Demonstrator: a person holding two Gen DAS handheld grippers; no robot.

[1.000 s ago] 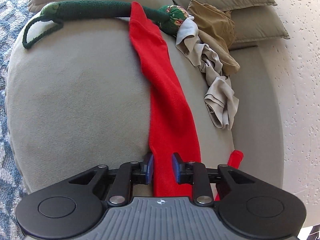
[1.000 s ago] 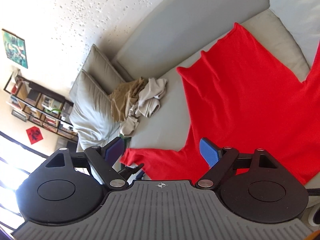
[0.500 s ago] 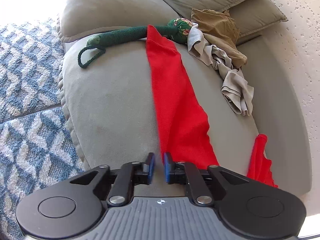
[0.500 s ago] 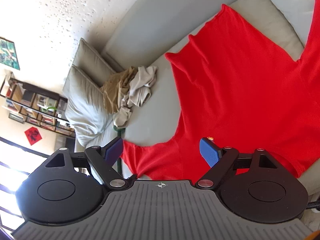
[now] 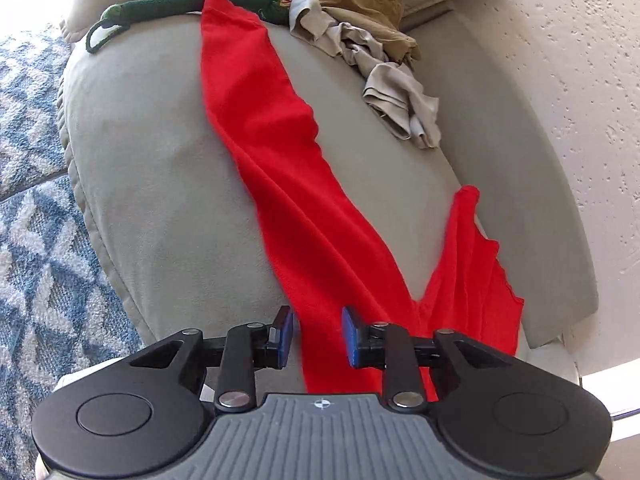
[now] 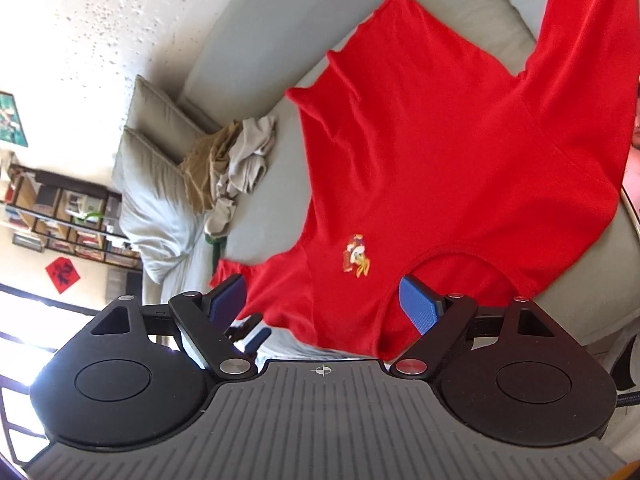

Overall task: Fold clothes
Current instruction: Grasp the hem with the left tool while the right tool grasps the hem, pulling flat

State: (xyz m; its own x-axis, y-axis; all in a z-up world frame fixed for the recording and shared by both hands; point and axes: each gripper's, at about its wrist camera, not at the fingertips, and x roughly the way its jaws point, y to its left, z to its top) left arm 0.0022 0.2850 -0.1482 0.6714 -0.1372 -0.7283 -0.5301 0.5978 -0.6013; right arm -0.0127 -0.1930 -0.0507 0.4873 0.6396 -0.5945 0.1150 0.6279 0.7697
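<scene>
My red long-sleeved knit shirt [image 6: 440, 152] lies spread on the grey sofa cushion [image 5: 152, 184]. It looks soft and limp (it will sag), so I'd pinch hems or cuffs. My left hand-held gripper [image 5: 316, 336] is closing around the sleeve, pads not yet pressing; my right hand-held gripper [image 6: 324, 304] gapes wide above the collar, holding nothing.

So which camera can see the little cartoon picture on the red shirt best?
The right wrist view. There the cartoon picture sits in plain sight on the chest of the spread red shirt, just above the neckline. The left wrist view shows only a plain sleeve and an edge of the shirt, no picture.
</scene>
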